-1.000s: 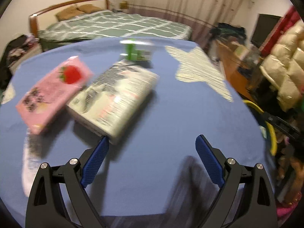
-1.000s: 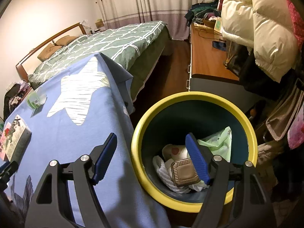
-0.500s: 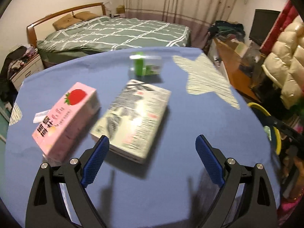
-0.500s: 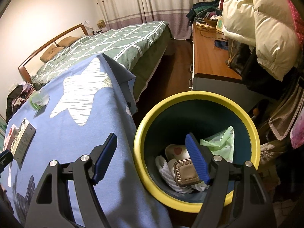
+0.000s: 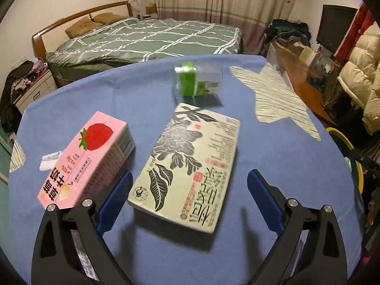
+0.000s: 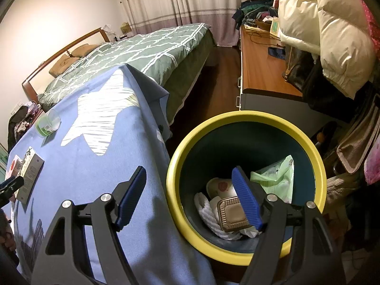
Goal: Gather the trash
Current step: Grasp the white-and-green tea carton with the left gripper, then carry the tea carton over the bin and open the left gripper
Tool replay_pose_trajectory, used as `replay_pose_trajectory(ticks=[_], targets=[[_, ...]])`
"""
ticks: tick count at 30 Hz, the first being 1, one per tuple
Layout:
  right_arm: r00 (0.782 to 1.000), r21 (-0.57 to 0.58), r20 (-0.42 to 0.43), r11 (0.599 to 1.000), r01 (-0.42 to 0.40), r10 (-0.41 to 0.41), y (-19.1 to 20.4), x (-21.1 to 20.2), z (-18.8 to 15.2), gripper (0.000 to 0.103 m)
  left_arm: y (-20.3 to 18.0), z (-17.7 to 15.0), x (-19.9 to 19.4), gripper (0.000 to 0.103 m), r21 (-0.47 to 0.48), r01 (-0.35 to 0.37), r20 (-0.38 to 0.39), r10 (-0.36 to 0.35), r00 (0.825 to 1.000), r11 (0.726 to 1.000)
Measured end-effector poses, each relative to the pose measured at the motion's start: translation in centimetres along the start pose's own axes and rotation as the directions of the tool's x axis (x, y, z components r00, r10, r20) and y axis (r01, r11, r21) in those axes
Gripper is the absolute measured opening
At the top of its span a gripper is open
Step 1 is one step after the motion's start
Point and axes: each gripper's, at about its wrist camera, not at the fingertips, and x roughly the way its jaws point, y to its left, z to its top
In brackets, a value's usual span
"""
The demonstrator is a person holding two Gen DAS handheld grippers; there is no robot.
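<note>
Your left tongs (image 5: 188,199) are opening, empty, over a pale box (image 5: 190,163) printed with Chinese characters, while your right tongs (image 6: 190,199) hang open and empty above the bin (image 6: 306,140).

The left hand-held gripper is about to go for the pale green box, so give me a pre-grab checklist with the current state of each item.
1. Left hand-held gripper empty: ok, jaws opening, nothing pressed by them.
2. Pale green box lined up between the fingers: ok, its near end lies ahead in the gap.
3. Clearance from the pink strawberry box: not ok, it sits close beside the left finger.
4. Clear container with green label out of the way: ok, lying beyond the box.
5. Yellow-rimmed bin has room: ok, trash only at the bottom.
6. Right hand-held gripper empty: ok, open over the bin edge.
</note>
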Motion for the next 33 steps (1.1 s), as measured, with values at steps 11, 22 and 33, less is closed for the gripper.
replay_pose_trajectory(ticks=[11, 22, 33], targets=[[1.000, 0.001, -0.002, 1.000, -0.003, 0.003, 0.1, 0.0, -0.1, 0.071, -1.8, -0.6, 2.5, 0.097, -0.056, -0.026, -0.090, 0.021, 0.996, 0.998], [1.000, 0.006, -0.005, 1.000, -0.018, 0.018, 0.0, 0.0, 0.0, 0.071, -2.7, 0.8, 4.0, 0.076, -0.060, -0.161, -0.076, 0.156, 0.985, 0.985], [1.000, -0.037, 0.000, 0.999, -0.017, 0.017, -0.7, -0.9, -0.3, 0.071, -4.4, -0.1, 0.1, 0.072, -0.031, -0.134, -0.011, 0.134, 0.991, 0.991]])
